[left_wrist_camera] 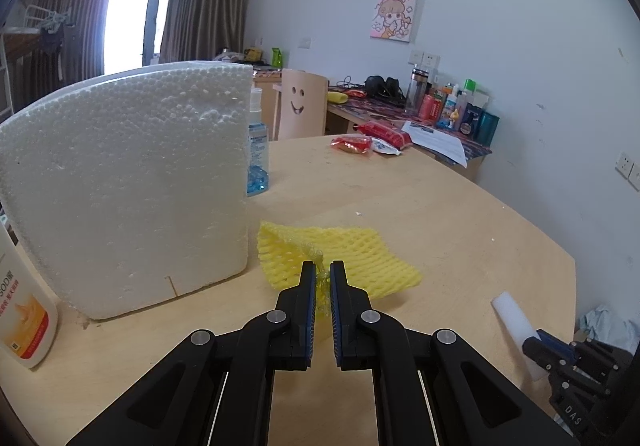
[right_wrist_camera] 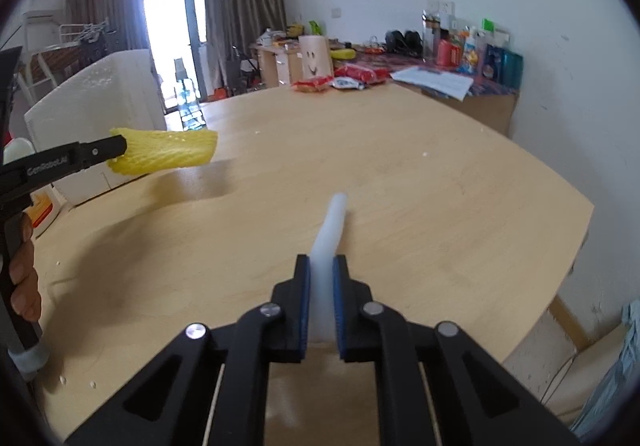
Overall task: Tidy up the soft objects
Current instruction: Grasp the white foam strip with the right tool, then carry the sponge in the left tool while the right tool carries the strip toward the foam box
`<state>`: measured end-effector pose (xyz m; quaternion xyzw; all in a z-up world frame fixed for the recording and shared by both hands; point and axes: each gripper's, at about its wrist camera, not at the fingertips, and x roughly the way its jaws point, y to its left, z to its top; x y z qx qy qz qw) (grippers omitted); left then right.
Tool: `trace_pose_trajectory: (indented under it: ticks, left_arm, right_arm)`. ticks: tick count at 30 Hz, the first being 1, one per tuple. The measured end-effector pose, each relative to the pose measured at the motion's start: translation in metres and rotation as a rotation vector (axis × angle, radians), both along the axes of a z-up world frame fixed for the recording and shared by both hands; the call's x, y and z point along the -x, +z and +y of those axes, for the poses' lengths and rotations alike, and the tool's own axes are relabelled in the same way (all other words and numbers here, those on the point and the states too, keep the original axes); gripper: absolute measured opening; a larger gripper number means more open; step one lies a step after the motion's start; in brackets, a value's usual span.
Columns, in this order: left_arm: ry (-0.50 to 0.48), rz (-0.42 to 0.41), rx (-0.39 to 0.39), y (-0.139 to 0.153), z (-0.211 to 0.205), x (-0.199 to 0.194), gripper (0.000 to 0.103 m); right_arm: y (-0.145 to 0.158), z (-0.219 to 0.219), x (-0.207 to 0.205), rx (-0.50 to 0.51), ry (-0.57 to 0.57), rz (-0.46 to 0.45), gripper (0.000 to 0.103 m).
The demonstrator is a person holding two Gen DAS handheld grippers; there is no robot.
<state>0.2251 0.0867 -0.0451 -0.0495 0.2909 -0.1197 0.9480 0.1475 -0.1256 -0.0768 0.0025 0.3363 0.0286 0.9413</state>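
Yellow foam netting [left_wrist_camera: 340, 258] is pinched at one end between the two fingers of the left tool [left_wrist_camera: 323, 274]. In the right wrist view the net hangs in the air above the bench [right_wrist_camera: 400, 174], out at 10 o'clock, just in front of the big white foam box [left_wrist_camera: 128, 182]. It casts a shadow on the wood below.

The right tool [right_wrist_camera: 322, 270] is squeezed tight on a white foam strip [right_wrist_camera: 330, 230]. The strip sticks straight out toward 12 o'clock, over the bench.

From the left wrist view, the foam box stands at 10 o'clock, very near the net. A blue bottle [left_wrist_camera: 256, 150] stands just past the box's corner. A lotion bottle [left_wrist_camera: 24, 318] stands at 8 o'clock. Red snack packs [left_wrist_camera: 352, 144] lie far off at 1 o'clock.

Both soft things look ready to be put away, and my guess is that the box is the place for them. To do it well, lift the net above the box's top edge first, since floppy net can snag. Keep the squeeze gentle so the foam does not tear. Let go only when each thing is over its spot.
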Motion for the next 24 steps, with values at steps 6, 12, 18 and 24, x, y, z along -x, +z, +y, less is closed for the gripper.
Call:
trace_pose_trajectory:
  ticks: [6,12,18,24]
  left_arm:
    - [-0.004,0.008,0.006,0.000,0.000,0.000,0.007]
    - [-0.021,0.013,0.004,-0.002,-0.003,-0.001,0.007]
    - [-0.033,0.023,-0.003,-0.005,-0.004,-0.002,0.007]
    - [-0.042,0.031,-0.011,-0.008,-0.006,-0.002,0.007]
  right_arm:
    - [0.003,-0.016,0.009,0.042,0.026,-0.012,0.013]
    - [-0.001,-0.026,0.008,0.030,0.060,-0.024,0.014]
    - [-0.012,-0.040,-0.002,-0.044,0.069,0.000,0.014]
    - [-0.015,-0.035,-0.005,-0.017,0.086,-0.001,0.023]
